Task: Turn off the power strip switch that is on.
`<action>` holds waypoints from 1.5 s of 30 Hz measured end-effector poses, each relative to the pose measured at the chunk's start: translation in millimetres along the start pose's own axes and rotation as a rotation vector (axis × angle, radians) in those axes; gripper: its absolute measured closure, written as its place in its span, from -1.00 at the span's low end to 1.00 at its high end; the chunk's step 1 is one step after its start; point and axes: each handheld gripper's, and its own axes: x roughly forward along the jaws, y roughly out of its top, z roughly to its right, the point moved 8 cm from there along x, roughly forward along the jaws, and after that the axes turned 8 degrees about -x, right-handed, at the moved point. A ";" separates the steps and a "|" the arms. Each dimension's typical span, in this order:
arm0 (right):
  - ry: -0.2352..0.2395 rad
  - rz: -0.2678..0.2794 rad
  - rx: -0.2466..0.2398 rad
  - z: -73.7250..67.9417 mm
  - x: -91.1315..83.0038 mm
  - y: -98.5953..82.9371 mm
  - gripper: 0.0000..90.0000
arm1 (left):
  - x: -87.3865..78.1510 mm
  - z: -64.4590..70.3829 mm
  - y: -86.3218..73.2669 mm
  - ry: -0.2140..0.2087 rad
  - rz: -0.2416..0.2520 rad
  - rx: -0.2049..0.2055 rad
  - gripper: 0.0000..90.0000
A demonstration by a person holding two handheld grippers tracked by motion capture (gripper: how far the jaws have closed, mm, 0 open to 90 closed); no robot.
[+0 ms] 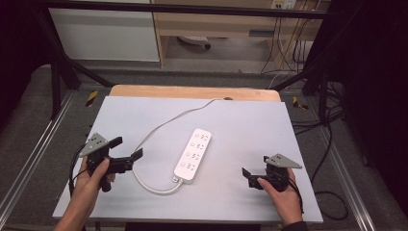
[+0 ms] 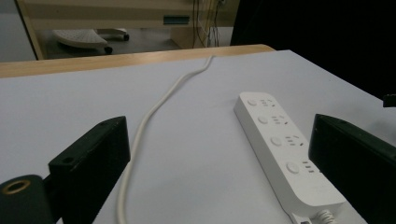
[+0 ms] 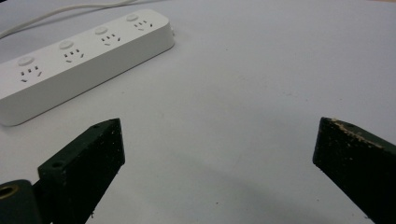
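A white power strip (image 1: pixel 193 154) (image 2: pixel 280 149) (image 3: pixel 79 60) with several sockets lies near the middle of the white tabletop (image 1: pixel 240 125). Its white cable (image 1: pixel 159 126) (image 2: pixel 154 112) loops from the near end and runs off the far edge. My left gripper (image 1: pixel 127 148) (image 2: pixel 219 172) stands open left of the strip, nothing between its jaws, its black fingers (image 2: pixel 91 163) wide apart. My right gripper (image 1: pixel 255 169) (image 3: pixel 219 163) is open too, empty, to the right of the strip and pointing toward it.
A wooden edge (image 1: pixel 192 91) borders the far side of the tabletop. Black frame bars (image 1: pixel 67 62) and metal rails (image 1: pixel 33 144) flank the table. Cables (image 1: pixel 327 144) trail on the floor at the right. A cabinet (image 1: pixel 106 33) stands behind.
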 end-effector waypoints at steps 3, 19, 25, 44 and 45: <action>-0.001 0.001 -0.002 0.1 0.4 -0.1 -0.94 | -5.6 -5.7 -1.7 0.012 0.004 -0.003 -0.88; -0.002 -0.001 -0.002 0.4 0.7 -0.6 -0.94 | -21.1 -33.4 -20.7 0.062 0.001 -0.034 -0.87; -0.003 -0.001 -0.001 0.8 0.5 -0.6 -0.94 | -24.2 -40.8 -29.7 0.077 -0.015 -0.038 -0.87; -0.042 -0.031 0.010 10.0 2.5 -7.4 -0.93 | -19.8 -53.2 -64.2 0.097 -0.122 -0.022 -0.86; -0.055 -0.035 0.014 12.0 3.1 -8.4 -0.93 | -19.5 -53.5 -66.4 0.097 -0.128 -0.025 -0.86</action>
